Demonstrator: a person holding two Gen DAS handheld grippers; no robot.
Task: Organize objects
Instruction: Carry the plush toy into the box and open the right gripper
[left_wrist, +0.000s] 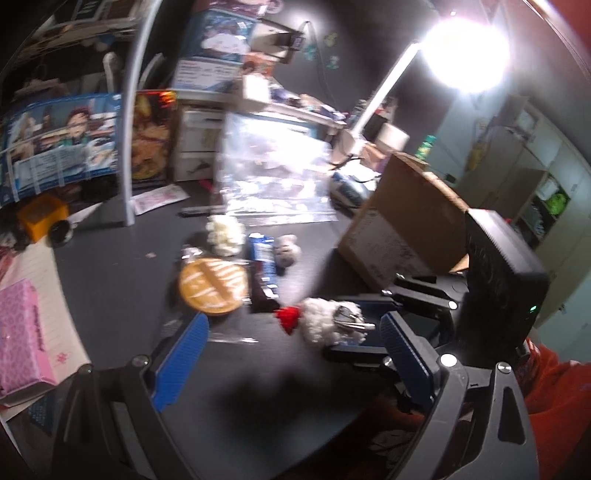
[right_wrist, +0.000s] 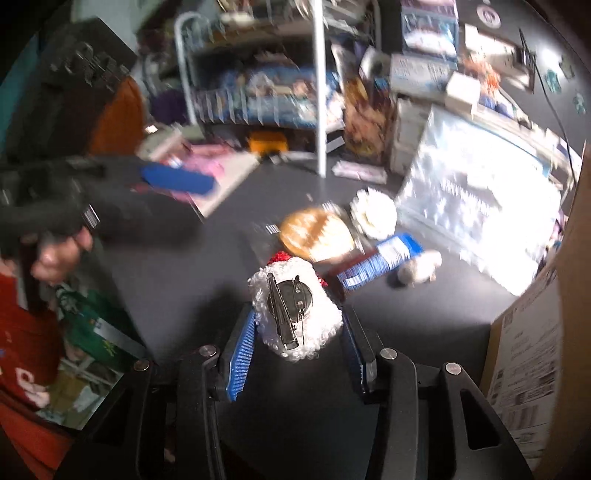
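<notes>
A white fluffy plush clip (right_wrist: 295, 317) with a red top and a metal clasp on its back sits between the blue pads of my right gripper (right_wrist: 297, 341), which is shut on it. The left wrist view shows the plush clip (left_wrist: 321, 321) in the right gripper (left_wrist: 343, 326), just right of my left gripper (left_wrist: 295, 354). The left gripper stands wide open over the dark desk (left_wrist: 122, 280) with nothing in it. Beyond lie a round orange wrapped disc (left_wrist: 212, 286), a white fluffy piece (left_wrist: 225, 232), a blue packet (left_wrist: 262, 254) and a small grey plush (left_wrist: 288, 251).
A cardboard box (left_wrist: 402, 221) stands at the right. A clear plastic bag (left_wrist: 273, 173) lies behind the small items. A pink box (left_wrist: 18, 332) sits at the left edge, a white pole (left_wrist: 127, 147) rises behind, and a lamp (left_wrist: 465, 55) glares at top right.
</notes>
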